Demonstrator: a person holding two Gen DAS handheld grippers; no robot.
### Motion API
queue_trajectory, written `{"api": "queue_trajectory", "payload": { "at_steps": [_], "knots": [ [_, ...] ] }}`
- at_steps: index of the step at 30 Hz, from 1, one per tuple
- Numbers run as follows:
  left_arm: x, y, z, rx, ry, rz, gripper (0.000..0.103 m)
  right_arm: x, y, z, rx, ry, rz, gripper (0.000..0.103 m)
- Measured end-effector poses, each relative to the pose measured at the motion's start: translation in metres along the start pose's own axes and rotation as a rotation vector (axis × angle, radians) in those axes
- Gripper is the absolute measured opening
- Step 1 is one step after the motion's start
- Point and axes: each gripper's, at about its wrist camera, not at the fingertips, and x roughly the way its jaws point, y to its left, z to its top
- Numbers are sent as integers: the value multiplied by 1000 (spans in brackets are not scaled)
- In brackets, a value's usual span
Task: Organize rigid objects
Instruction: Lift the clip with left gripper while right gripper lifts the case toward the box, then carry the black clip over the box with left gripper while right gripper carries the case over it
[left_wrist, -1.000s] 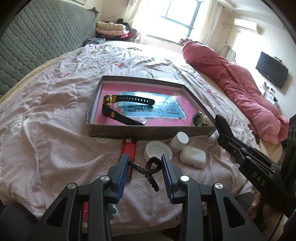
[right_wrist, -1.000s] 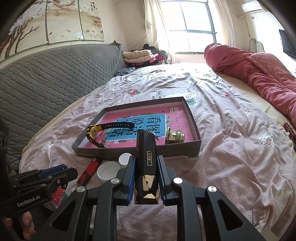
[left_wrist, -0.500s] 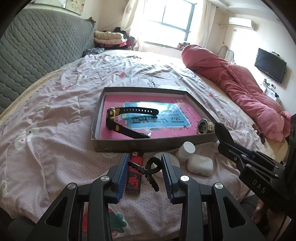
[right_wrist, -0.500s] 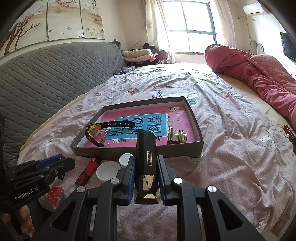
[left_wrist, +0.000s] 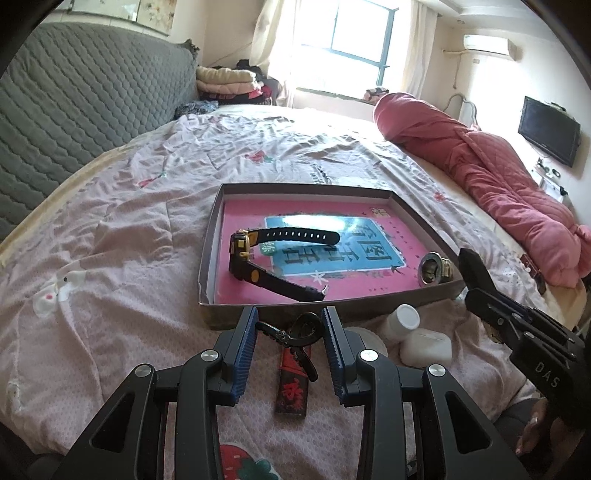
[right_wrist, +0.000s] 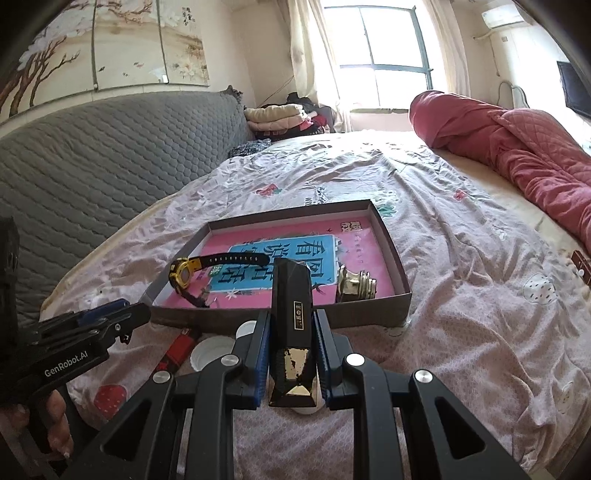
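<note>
My left gripper (left_wrist: 290, 317) is shut on a black metal clip with a ring (left_wrist: 295, 332), held above the bedspread just short of the box's near wall. My right gripper (right_wrist: 291, 325) is shut on a faceted black and gold bottle (right_wrist: 291, 295), also in front of the box. The shallow grey box (left_wrist: 212, 240) with a pink lining holds a black and yellow watch (left_wrist: 258, 258) on its left and a brass fitting (left_wrist: 434, 267) at its near right corner.
On the bedspread in front of the box lie a red lighter (left_wrist: 291, 391), a white cap (left_wrist: 404, 317), a white lid (right_wrist: 212, 354) and a white earbud case (left_wrist: 426, 347). A rolled pink quilt (left_wrist: 498, 184) lies at the right, a grey padded headboard (left_wrist: 74, 110) at the left.
My left gripper has moved forward toward the box with the clip still in it, so the lighter now lies under its fingers. The right gripper and its bottle have stayed put.
</note>
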Motion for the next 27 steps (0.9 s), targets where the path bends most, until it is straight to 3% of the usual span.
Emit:
{"api": "queue_trajectory", "payload": {
  "at_steps": [13,27],
  "knots": [
    [13,-9,7,51,-20,16,36,15,-4,4,6,-4,14,22],
    [35,2,32,41,-40,49,36,30,5,10,-35,-6,18,22]
  ]
}}
